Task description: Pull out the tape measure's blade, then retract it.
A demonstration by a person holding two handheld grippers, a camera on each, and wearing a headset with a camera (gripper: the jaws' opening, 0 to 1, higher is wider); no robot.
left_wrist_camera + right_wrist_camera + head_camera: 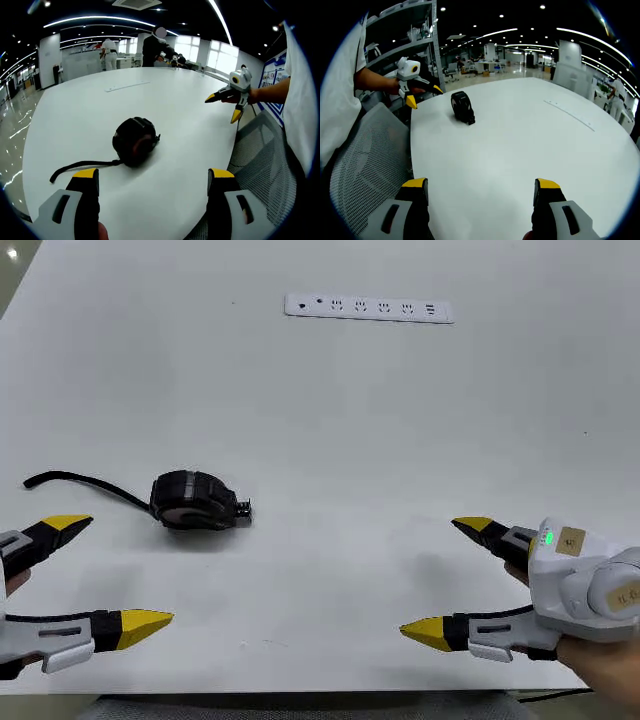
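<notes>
The black tape measure [195, 501] lies on the white table [380, 420], blade in, end hook [243, 508] toward the right gripper [432, 577], close ahead of the left gripper [125, 570] and well apart from the right. Both grippers stand wide open, holding nothing. Judged risk: the hook is small and the tape measure unrestrained, so pulling before the left jaws clamp it would drag it along or lose the hook.

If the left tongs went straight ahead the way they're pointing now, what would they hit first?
Probably the black tape measure, lying ahead of the open left tongs in their own view, slightly left of centre; depth is unclear.
</notes>
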